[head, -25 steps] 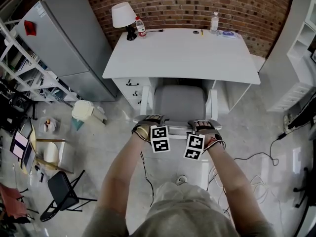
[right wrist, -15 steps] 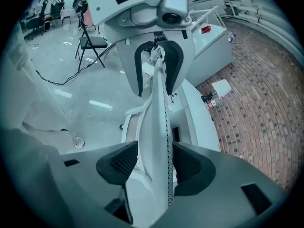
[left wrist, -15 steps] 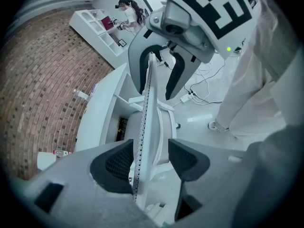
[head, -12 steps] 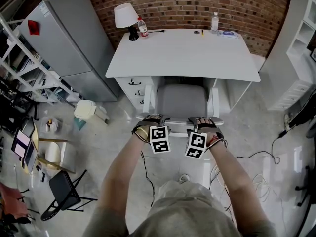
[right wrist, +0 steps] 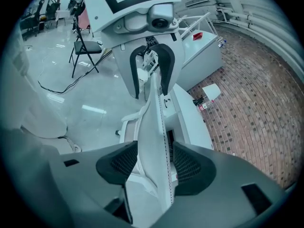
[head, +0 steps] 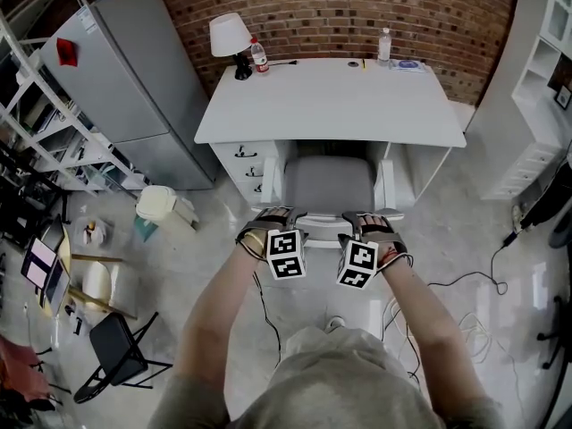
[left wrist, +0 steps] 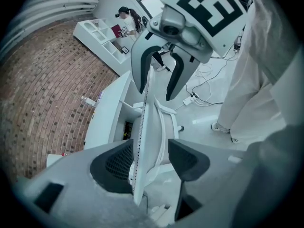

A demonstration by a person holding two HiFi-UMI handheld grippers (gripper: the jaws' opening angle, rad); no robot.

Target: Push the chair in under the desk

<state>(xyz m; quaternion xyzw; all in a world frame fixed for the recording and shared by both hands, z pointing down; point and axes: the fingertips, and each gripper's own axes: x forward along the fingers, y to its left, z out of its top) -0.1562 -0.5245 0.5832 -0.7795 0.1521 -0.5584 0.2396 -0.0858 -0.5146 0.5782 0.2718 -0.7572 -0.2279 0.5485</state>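
Now the white office chair with a grey seat [head: 328, 186] stands partly tucked into the kneehole of the white rectangular desk [head: 331, 105], its backrest [left wrist: 147, 127] on the near side. The left gripper [left wrist: 151, 163] straddles the backrest's top edge with jaws apart, one pad beside it and the other clear. Further right along that edge, the right gripper [right wrist: 154, 164] has just been opening its jaws, and the backrest stands unclamped between them.

Dark gloves [head: 262, 229] with pale patches on both hands, a grey-beige top [head: 331, 378]. Left tongs [left wrist: 151, 161] and right tongs [right wrist: 156, 163]: pale grey shells, black ribbed pads [right wrist: 118, 163], white cubes [head: 287, 254] bearing black square markers
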